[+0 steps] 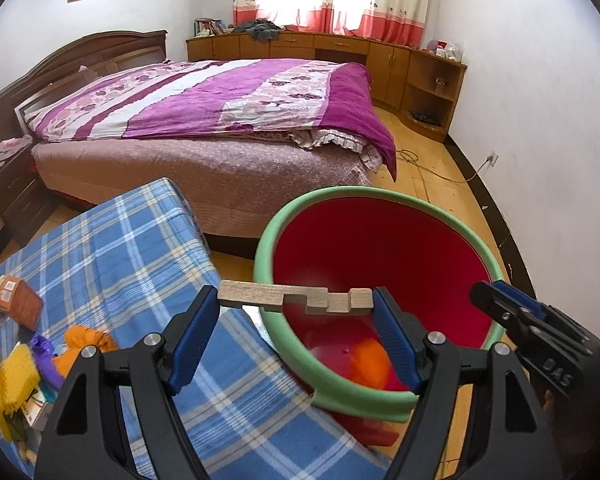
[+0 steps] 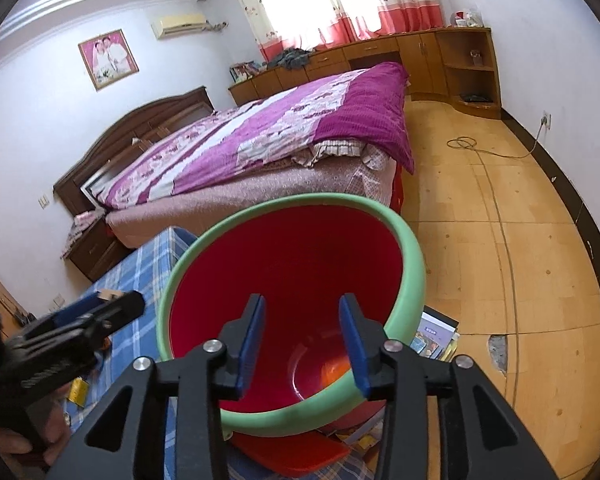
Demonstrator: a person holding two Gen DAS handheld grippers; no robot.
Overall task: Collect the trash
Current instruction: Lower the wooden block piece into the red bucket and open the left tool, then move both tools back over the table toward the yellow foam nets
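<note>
Item: left gripper (image 1: 296, 312). Clamping a notched wooden block (image 1: 296, 300) end to end between both blue pads; holding it level, high above the mouth of the bin, presumably for a clean drop.

Item: wooden block. Spanning the near-left edge of the green rim (image 1: 268, 240), left end hanging over the checked blue cloth (image 1: 140, 248), right notched end hanging over the red interior. Judged not quite centred yet; release here risking a bounce off the rim.

Item: red bin (image 1: 380, 248). Standing just beside the cloth-covered surface, mouth tilting toward the cameras, likely for easy reach. Already containing something orange (image 1: 370, 360) at the bottom.

Item: right gripper (image 2: 302, 320). Hovering over the bin opening, jaws apart at moderate width, gripping nothing; appearing in the left wrist view at the far right edge, close to the rim. Possibly waiting its turn; purpose not certain.

Item: remaining trash, on the cloth to the left, well apart from the left gripper: brown carton (image 1: 20, 300), orange scrap (image 1: 84, 344), purple wrapper (image 1: 46, 360), yellow sponge-like piece (image 1: 8, 388).

Item: booklets (image 2: 436, 332). Lying on the floor beside the bin base.
</note>
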